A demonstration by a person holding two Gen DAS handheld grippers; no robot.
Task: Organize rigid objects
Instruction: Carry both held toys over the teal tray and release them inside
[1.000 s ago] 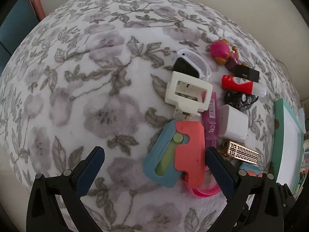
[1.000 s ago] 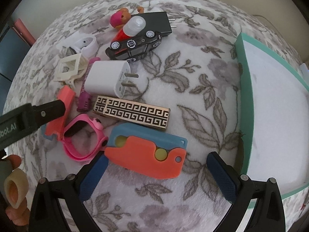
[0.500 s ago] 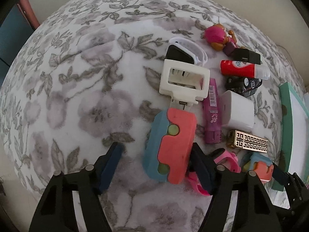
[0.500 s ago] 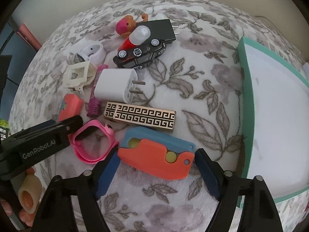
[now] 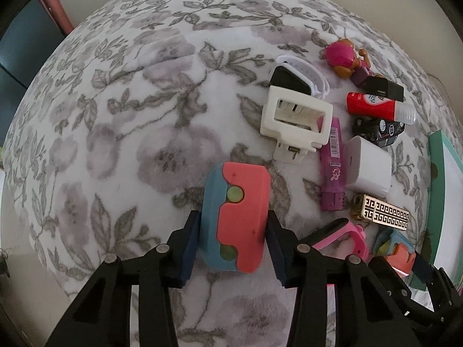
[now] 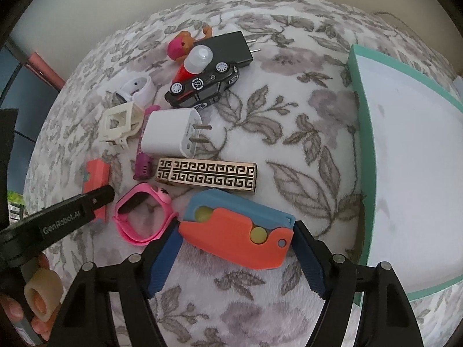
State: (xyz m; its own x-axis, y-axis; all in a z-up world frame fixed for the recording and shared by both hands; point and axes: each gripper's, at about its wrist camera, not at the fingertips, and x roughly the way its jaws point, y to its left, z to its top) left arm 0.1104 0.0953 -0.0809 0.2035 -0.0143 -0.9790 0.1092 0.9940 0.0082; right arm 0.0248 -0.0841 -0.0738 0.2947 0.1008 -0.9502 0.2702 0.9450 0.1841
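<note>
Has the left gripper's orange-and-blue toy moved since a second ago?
Yes. The orange-and-blue toy swung upright, its top now nearer the cream clip, as the left gripper closed on it.

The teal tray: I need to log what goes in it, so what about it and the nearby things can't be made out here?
- Teal tray: far side cut off by the right wrist view's edge.
- Pink watch: partly behind the left tongs.
- Red bottle: label hidden behind the toy car.
</note>
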